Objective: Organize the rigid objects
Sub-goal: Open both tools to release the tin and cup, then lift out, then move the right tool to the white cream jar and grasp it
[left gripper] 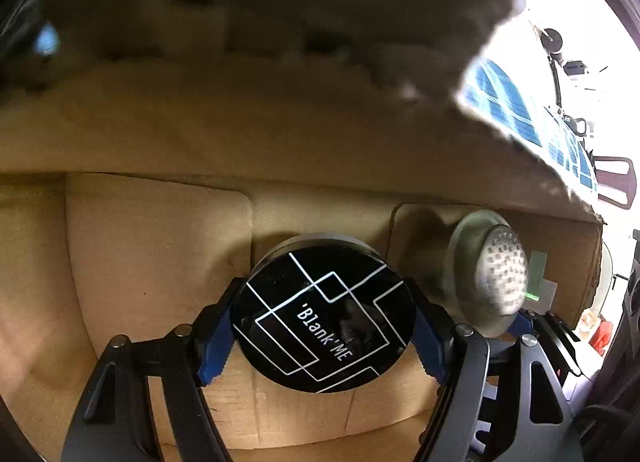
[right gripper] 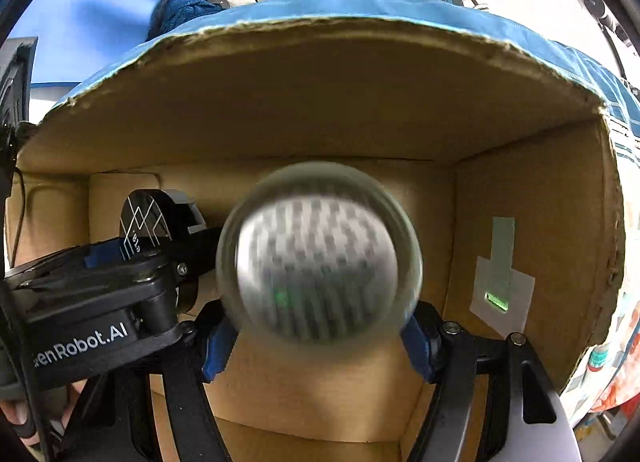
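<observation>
Two items inside your cardboard box [right gripper: 520, 190], black disc [left gripper: 322, 318] clamped between your left gripper's [left gripper: 322, 328] pads, blurred perforated dome [right gripper: 318, 258] pinched in your right gripper [right gripper: 318, 336].

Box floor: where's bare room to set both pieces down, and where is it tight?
Bare cardboard floor lies left of the black disc, toward the left wall. More bare floor shows under the clear round piece. It is tight mid-box, where the two pieces and both sets of jaws sit side by side.
</observation>
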Motion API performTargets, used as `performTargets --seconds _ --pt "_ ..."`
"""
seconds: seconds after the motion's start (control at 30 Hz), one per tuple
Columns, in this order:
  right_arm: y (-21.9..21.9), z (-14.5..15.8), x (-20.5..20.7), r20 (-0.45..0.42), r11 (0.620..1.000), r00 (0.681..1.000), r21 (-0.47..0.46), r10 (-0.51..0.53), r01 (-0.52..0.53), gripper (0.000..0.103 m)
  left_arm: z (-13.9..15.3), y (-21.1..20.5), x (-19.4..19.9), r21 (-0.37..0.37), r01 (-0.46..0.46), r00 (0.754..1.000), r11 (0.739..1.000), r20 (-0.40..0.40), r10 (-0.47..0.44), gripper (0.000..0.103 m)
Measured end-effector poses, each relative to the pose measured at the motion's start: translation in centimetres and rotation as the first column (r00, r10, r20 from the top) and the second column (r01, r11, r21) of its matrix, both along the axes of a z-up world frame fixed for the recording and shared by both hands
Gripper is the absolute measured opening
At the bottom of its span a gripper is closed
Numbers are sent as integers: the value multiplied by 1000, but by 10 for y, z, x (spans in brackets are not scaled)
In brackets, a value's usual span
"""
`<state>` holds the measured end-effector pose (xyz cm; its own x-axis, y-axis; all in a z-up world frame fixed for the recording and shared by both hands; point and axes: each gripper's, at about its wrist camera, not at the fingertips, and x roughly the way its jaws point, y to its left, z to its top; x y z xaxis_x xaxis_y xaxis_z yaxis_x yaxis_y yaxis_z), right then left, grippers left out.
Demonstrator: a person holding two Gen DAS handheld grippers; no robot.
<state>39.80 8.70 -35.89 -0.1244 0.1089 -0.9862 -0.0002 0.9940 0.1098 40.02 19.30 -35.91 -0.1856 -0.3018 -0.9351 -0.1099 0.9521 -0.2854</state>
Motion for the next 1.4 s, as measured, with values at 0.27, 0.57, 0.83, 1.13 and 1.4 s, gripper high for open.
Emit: performTargets --seconds 0.27,0.57,0.83,1.13,1.4 --pt "1 11 4 -5 1000 1000 21 -14 14 79 17 2 -7 25 13 1000 1000 -11 -12 96" --pt "14 46 -18 45 1000 999 3 9 -9 103 78 7 -35 117 23 995 993 98 -34 103" --pt "13 84 -61 97 1000 995 1 30 -31 103 135 24 -76 176 -5 971 984 235 -37 103" --pt "9 129 -118 176 1000 984 -3 26 -26 103 155 22 -135 227 -37 929 973 366 -50 103" --pt "0 180 -164 261 1000 965 -14 2 2 103 199 17 -176 246 -50 882 968 466 -73 103"
